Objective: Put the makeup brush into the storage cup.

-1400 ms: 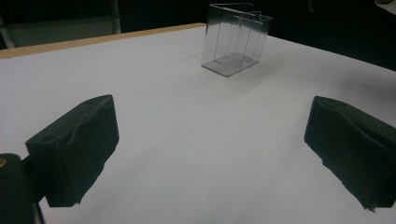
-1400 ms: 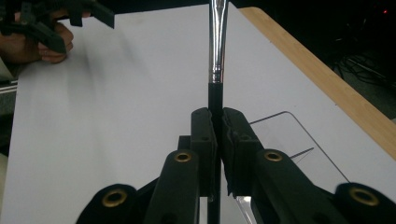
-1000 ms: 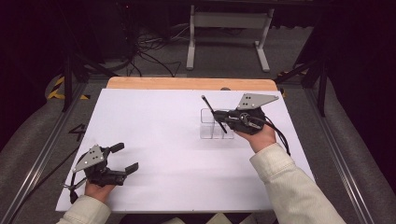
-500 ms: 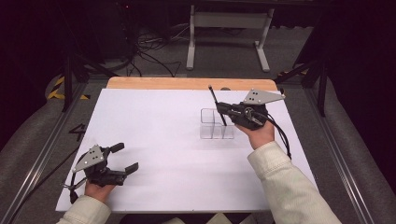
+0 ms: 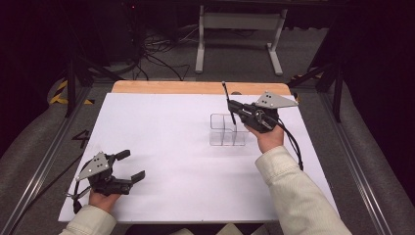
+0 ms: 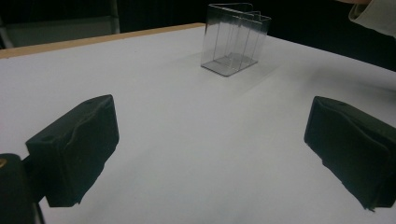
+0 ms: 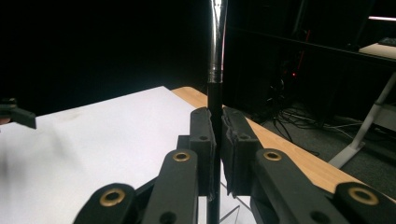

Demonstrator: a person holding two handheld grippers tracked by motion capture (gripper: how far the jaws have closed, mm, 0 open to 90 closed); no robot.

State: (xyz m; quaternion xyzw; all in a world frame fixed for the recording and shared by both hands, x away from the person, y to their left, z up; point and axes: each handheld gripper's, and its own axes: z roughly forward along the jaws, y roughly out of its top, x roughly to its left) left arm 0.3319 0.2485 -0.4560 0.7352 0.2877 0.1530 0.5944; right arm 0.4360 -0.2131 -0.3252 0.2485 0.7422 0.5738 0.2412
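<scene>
A white-topped table (image 5: 186,147) with a wooden far edge stood before me. A clear compartmented holder (image 5: 226,130) rested on it, right of centre.

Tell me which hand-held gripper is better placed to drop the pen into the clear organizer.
Right. The right hand-held gripper grips the pen upright above the clear organizer. The left hand-held gripper rests open at the table's near edge.
</scene>
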